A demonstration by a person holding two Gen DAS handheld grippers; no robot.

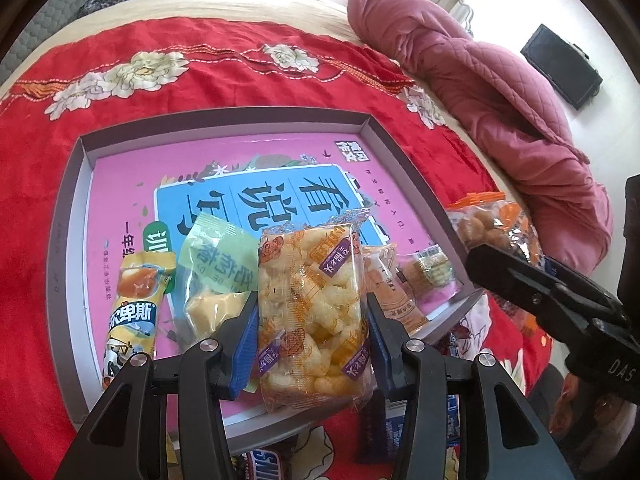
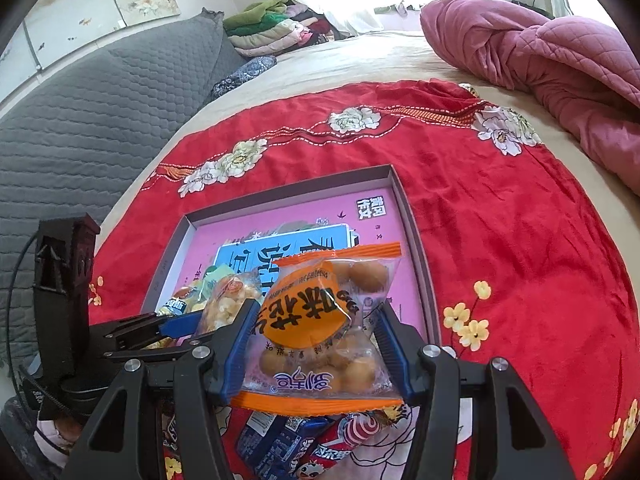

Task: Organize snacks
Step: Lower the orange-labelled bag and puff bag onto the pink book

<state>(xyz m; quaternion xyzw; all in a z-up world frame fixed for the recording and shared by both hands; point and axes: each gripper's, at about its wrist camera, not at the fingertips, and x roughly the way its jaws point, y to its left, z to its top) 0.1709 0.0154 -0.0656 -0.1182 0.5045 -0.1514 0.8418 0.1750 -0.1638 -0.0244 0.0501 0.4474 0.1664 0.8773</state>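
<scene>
My left gripper (image 1: 312, 320) is shut on a clear bag of yellow puffed snacks (image 1: 314, 312) and holds it over the near edge of a shallow grey box (image 1: 224, 120) with a pink printed bottom. In the box lie a yellow tube snack (image 1: 134, 308), a green packet (image 1: 212, 268) and small wrapped biscuits (image 1: 424, 272). My right gripper (image 2: 316, 332) is shut on an orange-edged bag of round brown balls (image 2: 320, 332), held above the box's near right corner. That bag also shows in the left wrist view (image 1: 492, 224).
The box (image 2: 416, 236) sits on a red flowered cloth (image 2: 500, 240) on a bed. Blue and red snack packets (image 2: 296, 444) lie on the cloth in front of the box. A crumpled pink quilt (image 1: 500, 92) lies at the right; a grey headboard (image 2: 80, 112) stands at the left.
</scene>
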